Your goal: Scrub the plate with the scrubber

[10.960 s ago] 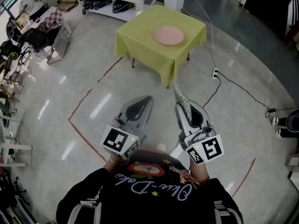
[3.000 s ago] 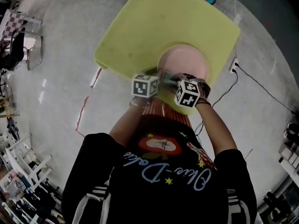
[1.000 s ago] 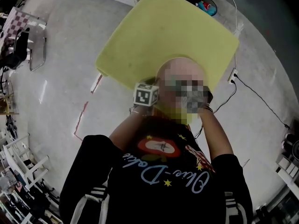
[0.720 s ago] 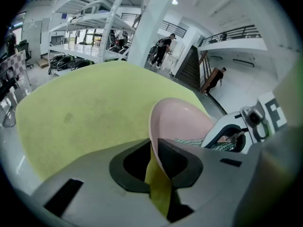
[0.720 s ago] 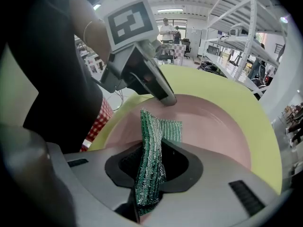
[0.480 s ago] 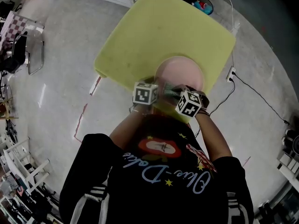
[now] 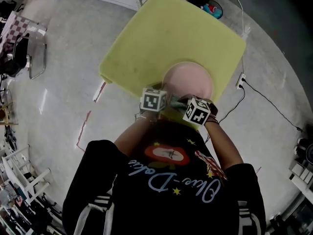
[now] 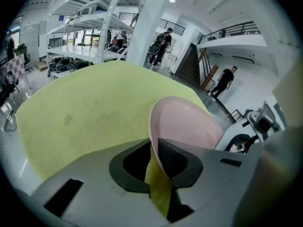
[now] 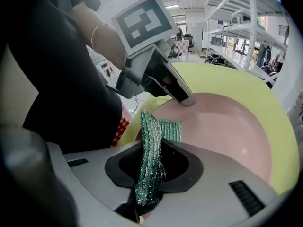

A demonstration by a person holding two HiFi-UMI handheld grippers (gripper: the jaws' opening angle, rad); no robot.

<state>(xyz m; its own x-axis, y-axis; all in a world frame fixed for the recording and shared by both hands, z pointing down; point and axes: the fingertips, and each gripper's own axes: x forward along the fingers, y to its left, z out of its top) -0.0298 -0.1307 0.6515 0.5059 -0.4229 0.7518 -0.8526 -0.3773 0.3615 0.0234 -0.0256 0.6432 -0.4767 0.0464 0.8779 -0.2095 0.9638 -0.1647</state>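
My right gripper (image 9: 154, 148), fingers clamped on the scrubber (image 9: 150, 162), has slid slightly toward the near rim of the plate (image 7: 188, 80), centre of the head view. My left gripper (image 8: 154, 148) stays clamped on that rim. I judge the scrubbing is mid-stroke.

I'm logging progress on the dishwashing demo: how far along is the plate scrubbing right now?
Done: the left gripper grips the pink plate by its near rim on the yellow tablecloth. In hand: the right gripper pinches the green scrubber, its free end at the plate's near edge. Left: scrubbing the rest; nothing shows how much is covered.
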